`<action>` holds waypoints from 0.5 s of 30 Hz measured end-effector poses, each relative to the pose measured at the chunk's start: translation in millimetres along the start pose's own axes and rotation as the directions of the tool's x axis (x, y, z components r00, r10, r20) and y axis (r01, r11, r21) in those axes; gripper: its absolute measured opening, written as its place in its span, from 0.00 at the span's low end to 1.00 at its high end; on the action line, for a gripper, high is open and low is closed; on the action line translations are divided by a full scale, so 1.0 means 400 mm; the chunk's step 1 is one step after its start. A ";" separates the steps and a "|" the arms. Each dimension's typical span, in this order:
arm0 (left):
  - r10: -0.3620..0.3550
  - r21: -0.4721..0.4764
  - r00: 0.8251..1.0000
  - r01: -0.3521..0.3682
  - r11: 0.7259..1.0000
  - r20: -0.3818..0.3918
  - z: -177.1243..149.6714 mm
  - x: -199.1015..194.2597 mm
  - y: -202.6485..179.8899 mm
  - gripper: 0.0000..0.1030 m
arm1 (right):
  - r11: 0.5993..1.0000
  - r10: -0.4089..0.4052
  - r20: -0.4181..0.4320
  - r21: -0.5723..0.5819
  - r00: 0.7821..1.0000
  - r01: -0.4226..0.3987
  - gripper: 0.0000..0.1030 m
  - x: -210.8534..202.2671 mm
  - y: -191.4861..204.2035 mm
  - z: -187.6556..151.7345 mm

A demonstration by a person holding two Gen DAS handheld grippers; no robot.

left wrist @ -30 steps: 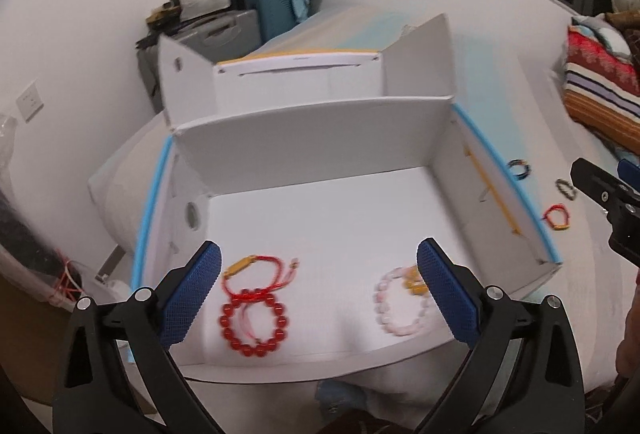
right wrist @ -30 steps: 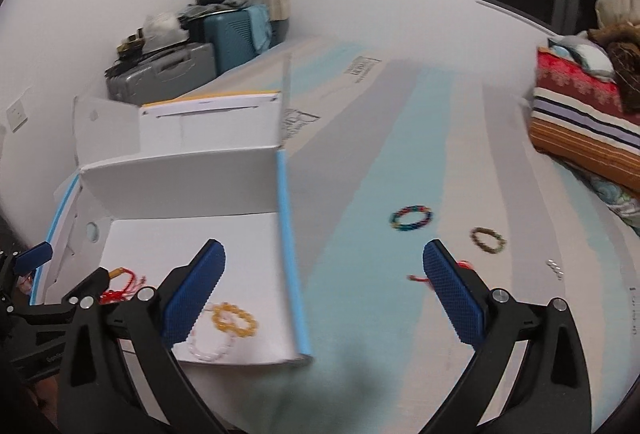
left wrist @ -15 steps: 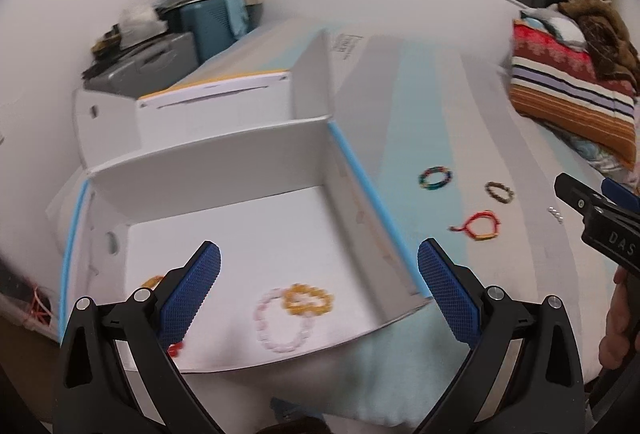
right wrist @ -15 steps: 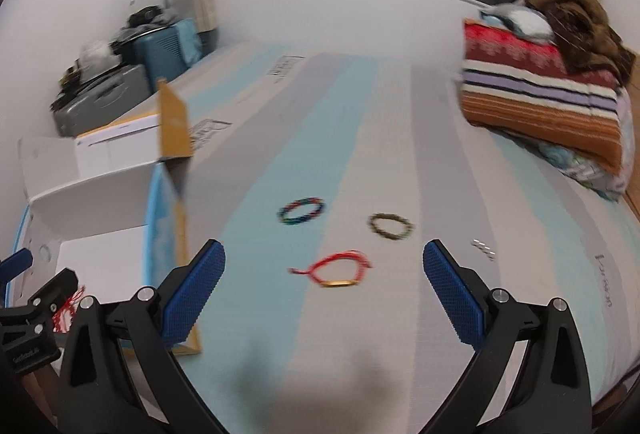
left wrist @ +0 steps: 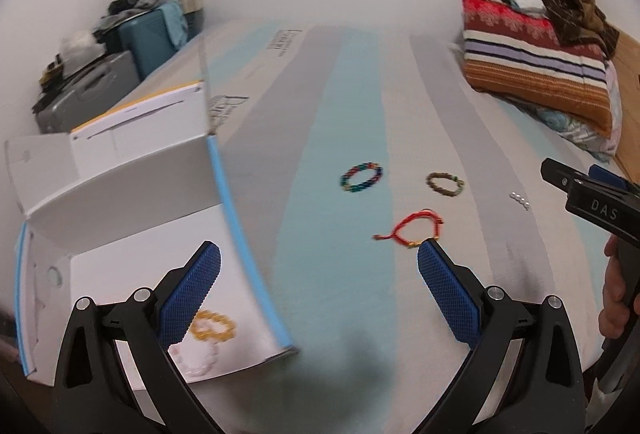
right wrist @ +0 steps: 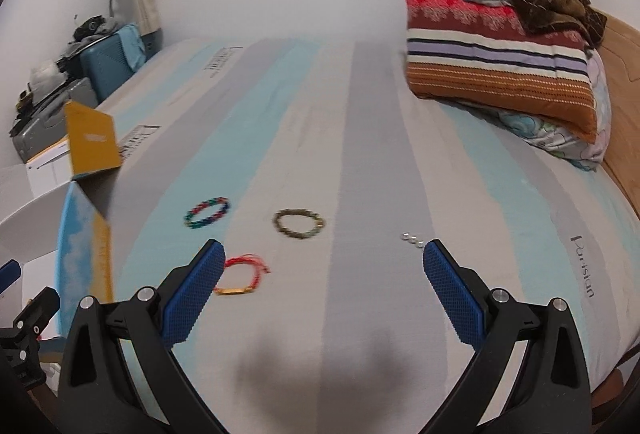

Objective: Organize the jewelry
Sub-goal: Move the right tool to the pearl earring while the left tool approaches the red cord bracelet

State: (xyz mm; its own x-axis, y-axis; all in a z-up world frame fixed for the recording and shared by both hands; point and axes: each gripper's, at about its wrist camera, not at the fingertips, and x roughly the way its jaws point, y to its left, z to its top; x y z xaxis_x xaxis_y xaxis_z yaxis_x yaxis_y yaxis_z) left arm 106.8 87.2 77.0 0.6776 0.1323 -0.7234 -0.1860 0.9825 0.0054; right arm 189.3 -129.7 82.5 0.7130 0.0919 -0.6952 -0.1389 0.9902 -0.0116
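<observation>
A: Since both views have swung off the box interior onto the bed over the last second, the drop-off phase looks done. Left gripper (left wrist: 318, 284) is spread wide, holding nothing; right gripper (right wrist: 320, 284) likewise.

B: Box position?

A: White box (left wrist: 132, 194) now sits to the left of the left gripper, with the amber bead bracelet (left wrist: 212, 328) and a pale pink one (left wrist: 198, 360) inside, just behind its left pad.

B: What's left out?

A: Nearest is the red cord bracelet (right wrist: 242, 276), just ahead of the right gripper's left pad. Small silver rings (right wrist: 412, 239) lie just beyond its right pad. Further out are the multicolour bracelet (right wrist: 207, 213) and olive bead bracelet (right wrist: 299, 223), both apart on the bedsheet (right wrist: 360, 154).

B: Meaning?

A: Likely lining up the next pick; red cord is the probable target.
</observation>
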 end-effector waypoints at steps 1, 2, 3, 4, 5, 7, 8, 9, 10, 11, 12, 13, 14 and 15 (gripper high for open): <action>-0.005 0.007 1.000 0.005 1.000 -0.001 0.003 0.009 -0.015 0.94 | 1.000 -0.005 -0.003 0.005 1.000 0.005 0.93 0.009 -0.015 0.003; -0.011 0.014 1.000 0.011 1.000 -0.003 0.007 0.021 -0.032 0.94 | 1.000 -0.009 -0.005 0.010 1.000 0.009 0.93 0.019 -0.028 0.004; -0.018 0.023 1.000 0.018 1.000 -0.007 0.012 0.035 -0.049 0.94 | 1.000 -0.012 -0.010 0.016 1.000 0.012 0.93 0.032 -0.046 0.005; -0.023 0.031 1.000 0.023 0.999 -0.011 0.014 0.046 -0.063 0.94 | 1.000 -0.014 -0.014 0.019 1.000 0.014 0.93 0.042 -0.056 0.005; -0.028 0.038 1.000 0.028 0.999 -0.015 0.019 0.058 -0.077 0.94 | 1.000 -0.016 -0.021 0.023 1.000 0.017 0.93 0.058 -0.073 0.005; -0.042 0.049 0.999 0.043 0.998 -0.026 0.025 0.086 -0.107 0.94 | 0.999 -0.020 -0.031 0.029 0.999 0.021 0.93 0.081 -0.094 0.004; -0.049 0.055 0.998 0.050 0.997 -0.032 0.029 0.100 -0.120 0.94 | 0.999 -0.019 -0.037 0.029 0.999 0.020 0.93 0.091 -0.103 0.006; -0.054 0.059 0.998 0.057 0.997 -0.039 0.033 0.117 -0.134 0.94 | 0.999 -0.020 -0.042 0.028 0.999 0.021 0.93 0.105 -0.116 0.009; -0.058 0.060 0.997 0.061 0.996 -0.044 0.035 0.129 -0.141 0.94 | 0.999 -0.024 -0.046 0.028 0.999 0.025 0.93 0.116 -0.125 0.010; -0.066 0.061 0.997 0.069 0.996 -0.051 0.038 0.142 -0.149 0.94 | 0.999 -0.027 -0.051 0.031 0.998 0.029 0.93 0.130 -0.139 0.011; -0.073 0.063 0.996 0.076 0.995 -0.057 0.039 0.154 -0.160 0.94 | 0.999 -0.027 -0.055 0.034 0.998 0.029 0.93 0.139 -0.150 0.010; -0.075 0.071 0.995 0.079 0.994 -0.064 0.040 0.171 -0.173 0.94 | 0.999 -0.024 -0.062 0.038 0.998 0.026 0.93 0.152 -0.162 0.009; -0.072 0.079 0.995 0.078 0.994 -0.071 0.040 0.185 -0.183 0.94 | 0.999 -0.023 -0.066 0.038 0.998 0.026 0.93 0.161 -0.167 0.008; -0.070 0.089 0.995 0.077 0.993 -0.076 0.040 0.200 -0.192 0.94 | 0.999 -0.025 -0.080 0.035 0.996 0.028 0.93 0.180 -0.179 0.005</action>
State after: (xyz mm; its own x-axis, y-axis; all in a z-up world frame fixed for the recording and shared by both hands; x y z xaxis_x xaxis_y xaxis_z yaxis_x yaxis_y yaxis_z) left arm 186.6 24.3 29.8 0.6331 0.0524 -0.7723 -0.0694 0.9975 0.0108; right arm 251.7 -193.7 34.8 0.6587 0.0583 -0.7501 -0.0951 0.9955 -0.0061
